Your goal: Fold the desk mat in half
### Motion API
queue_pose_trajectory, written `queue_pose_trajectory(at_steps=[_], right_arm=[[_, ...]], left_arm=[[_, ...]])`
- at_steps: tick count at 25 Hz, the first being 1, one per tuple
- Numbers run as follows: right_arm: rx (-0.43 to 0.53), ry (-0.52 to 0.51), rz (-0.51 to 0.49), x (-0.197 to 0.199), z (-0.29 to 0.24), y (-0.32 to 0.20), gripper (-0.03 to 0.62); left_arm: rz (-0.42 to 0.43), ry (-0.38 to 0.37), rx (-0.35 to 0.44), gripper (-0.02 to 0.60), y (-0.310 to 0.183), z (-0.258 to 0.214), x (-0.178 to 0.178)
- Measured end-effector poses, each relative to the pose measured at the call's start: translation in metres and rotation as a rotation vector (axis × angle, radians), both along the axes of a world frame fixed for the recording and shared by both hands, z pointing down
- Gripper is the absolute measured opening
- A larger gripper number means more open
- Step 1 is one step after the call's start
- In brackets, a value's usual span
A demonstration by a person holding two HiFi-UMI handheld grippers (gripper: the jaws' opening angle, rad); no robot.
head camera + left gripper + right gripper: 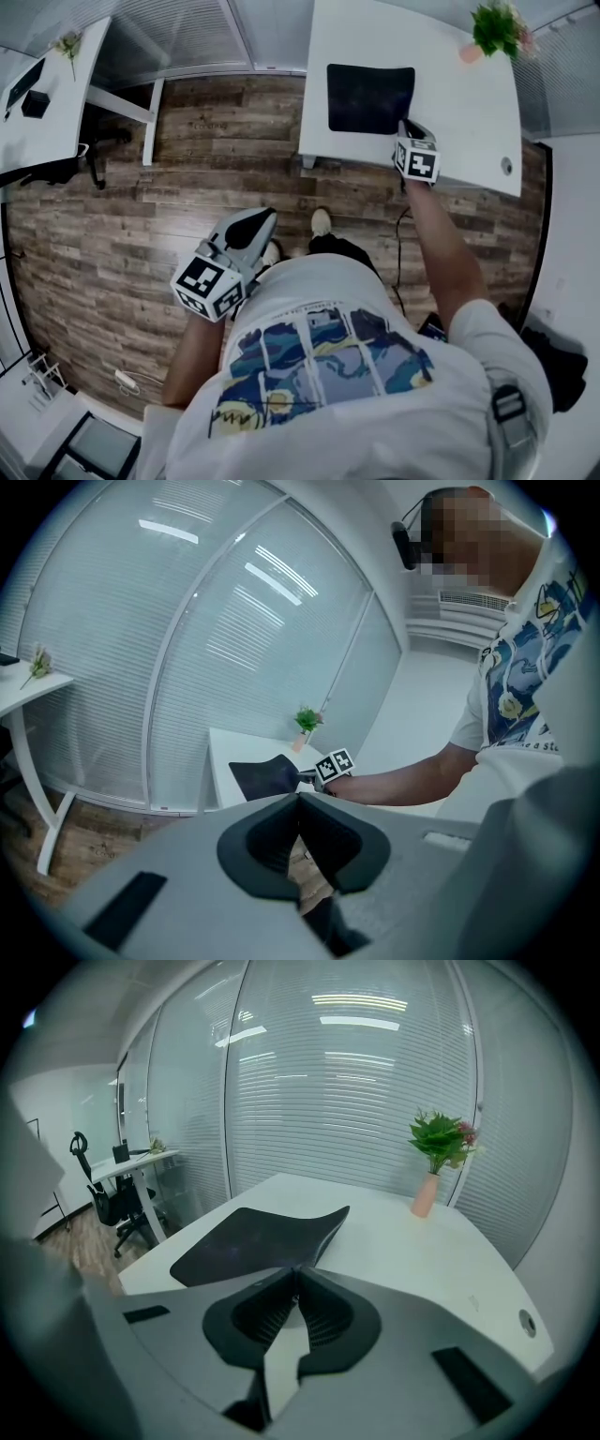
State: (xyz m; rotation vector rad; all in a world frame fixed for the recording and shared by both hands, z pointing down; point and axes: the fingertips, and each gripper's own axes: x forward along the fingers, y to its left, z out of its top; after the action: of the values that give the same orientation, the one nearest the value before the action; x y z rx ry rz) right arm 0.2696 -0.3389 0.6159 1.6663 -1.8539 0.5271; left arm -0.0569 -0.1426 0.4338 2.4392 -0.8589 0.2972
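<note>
A dark desk mat (368,97) lies flat on the white desk (469,122), near its front edge. My right gripper (409,127) is at the mat's near right corner. In the right gripper view that corner of the mat (248,1237) curls up off the desk (422,1260) into the gripper (298,1267), whose jaws are shut on its edge. My left gripper (266,217) hangs over the wooden floor beside the person's body, far from the desk; its jaws (300,795) meet with nothing between them. The left gripper view shows the mat (262,778) and the right gripper (309,775) from afar.
A green plant in a pink vase (497,33) stands at the desk's far right corner, also the plant (436,1147). A cable hole (506,166) sits near the desk's front right. A second white desk (47,94) and an office chair (112,1204) stand to the left. Blinds cover the glass wall behind.
</note>
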Motion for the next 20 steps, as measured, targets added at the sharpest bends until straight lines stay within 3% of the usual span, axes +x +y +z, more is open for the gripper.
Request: queue_pose_trajectory(at_steps=[14, 20], right_arm=[[0.012, -0.026, -0.086, -0.05, -0.006, 0.0, 0.021], [0.004, -0.05, -0.133, -0.075, -0.006, -0.001, 0.021]], left_arm=[[-0.016, -0.004, 0.002, 0.003, 0.014, 0.001, -0.019], [0.027, -0.039, -0.012, 0.003, 0.017, 0.005, -0.016]])
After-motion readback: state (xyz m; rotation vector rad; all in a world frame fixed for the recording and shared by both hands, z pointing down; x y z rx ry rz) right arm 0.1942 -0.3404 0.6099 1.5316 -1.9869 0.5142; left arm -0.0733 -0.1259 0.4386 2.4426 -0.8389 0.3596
